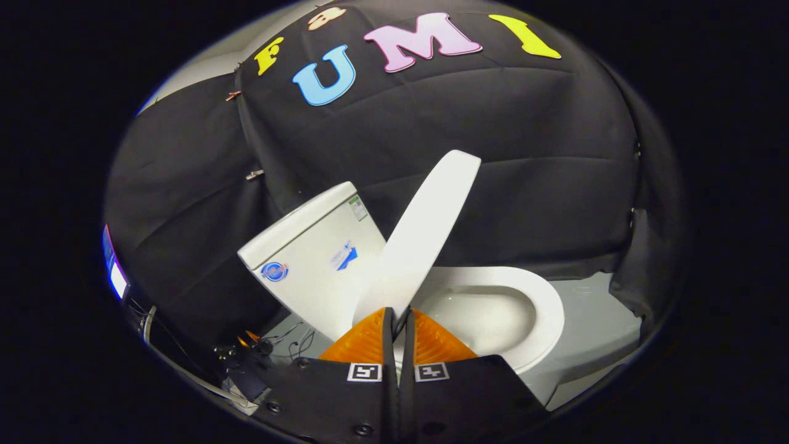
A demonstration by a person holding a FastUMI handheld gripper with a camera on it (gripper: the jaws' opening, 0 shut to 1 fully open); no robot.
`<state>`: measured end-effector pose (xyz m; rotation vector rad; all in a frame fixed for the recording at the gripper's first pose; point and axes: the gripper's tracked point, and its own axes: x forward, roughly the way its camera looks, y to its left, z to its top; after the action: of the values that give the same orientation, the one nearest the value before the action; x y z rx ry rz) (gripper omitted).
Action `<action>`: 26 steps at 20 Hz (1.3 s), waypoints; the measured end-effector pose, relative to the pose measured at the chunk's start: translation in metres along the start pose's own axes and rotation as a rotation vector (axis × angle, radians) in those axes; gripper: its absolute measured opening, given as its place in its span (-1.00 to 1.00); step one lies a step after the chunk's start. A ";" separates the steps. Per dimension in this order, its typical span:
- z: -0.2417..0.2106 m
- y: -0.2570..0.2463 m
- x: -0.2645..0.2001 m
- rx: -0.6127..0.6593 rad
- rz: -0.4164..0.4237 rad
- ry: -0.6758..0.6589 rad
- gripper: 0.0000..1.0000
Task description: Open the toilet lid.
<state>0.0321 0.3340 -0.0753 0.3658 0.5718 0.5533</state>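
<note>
The gripper [398,320] has its two fingers drawn close together, with only a thin slit between them. The near edge of the toilet lid [425,228] runs down into that slit, so the fingers appear to pinch the lid's edge from both sides.

The lid is raised and tilted, rising from just ahead of the fingertips up and away toward the black cloth wall [524,154]. It stands between the tank [314,259] on one side and the open bowl [493,314] on the other. It is lifted clear of the seat rim [548,308], which lies exposed beyond the fingers, but it does not yet lean back against the tank.

Cables [290,342] lie on the floor beside the base of the tank.
</note>
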 end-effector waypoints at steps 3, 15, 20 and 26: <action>0.011 0.039 0.012 -0.064 0.058 0.009 -0.90; 0.012 0.176 0.074 -0.274 0.280 0.042 -0.53; -0.001 0.199 0.109 -0.342 0.311 0.044 0.65; 0.005 0.218 0.112 -0.163 0.359 0.055 0.99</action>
<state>0.0299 0.5712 -0.0144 0.3003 0.5117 0.9521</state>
